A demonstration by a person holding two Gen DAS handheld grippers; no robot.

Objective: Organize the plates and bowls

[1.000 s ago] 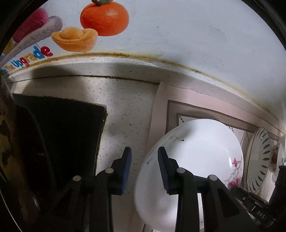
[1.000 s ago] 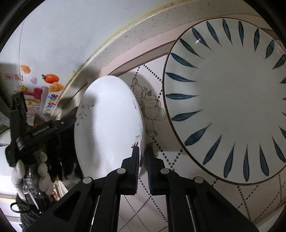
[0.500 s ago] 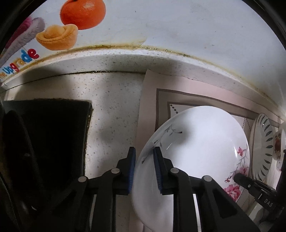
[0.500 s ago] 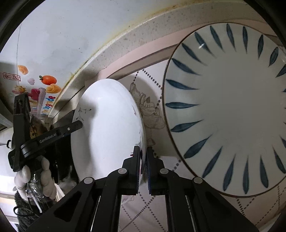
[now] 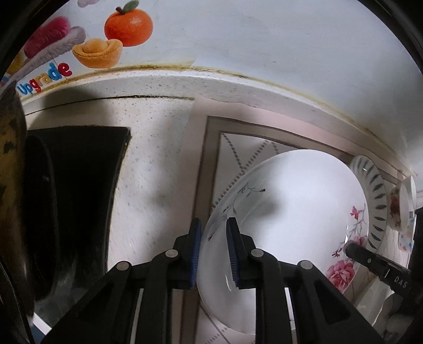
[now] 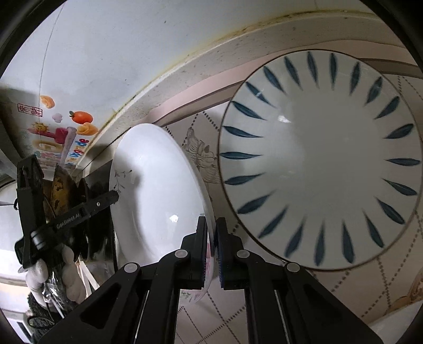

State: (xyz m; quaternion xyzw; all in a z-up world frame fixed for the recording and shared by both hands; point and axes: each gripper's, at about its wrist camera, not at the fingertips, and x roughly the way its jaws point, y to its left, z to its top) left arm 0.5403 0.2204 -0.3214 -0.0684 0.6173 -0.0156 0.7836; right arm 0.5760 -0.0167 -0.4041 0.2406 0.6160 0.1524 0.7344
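Note:
A white floral plate (image 5: 290, 211) is held up on edge between both grippers. My left gripper (image 5: 212, 248) is shut on its left rim. My right gripper (image 6: 211, 248) is shut on its opposite rim; the plate also shows in the right wrist view (image 6: 156, 195). A blue-leaf patterned bowl (image 6: 322, 158) sits on the patterned mat (image 6: 201, 153) just right of the plate, and shows behind it in the left wrist view (image 5: 375, 195).
A black mat (image 5: 87, 185) with dark cookware lies left on the speckled counter (image 5: 158, 148). The wall with a fruit sticker (image 5: 127, 23) runs close behind. A small floral dish (image 5: 404, 206) stands at far right.
My left gripper closed from open onto the plate's left rim. The plate shifted slightly toward the patterned bowl. My right gripper kept its hold.

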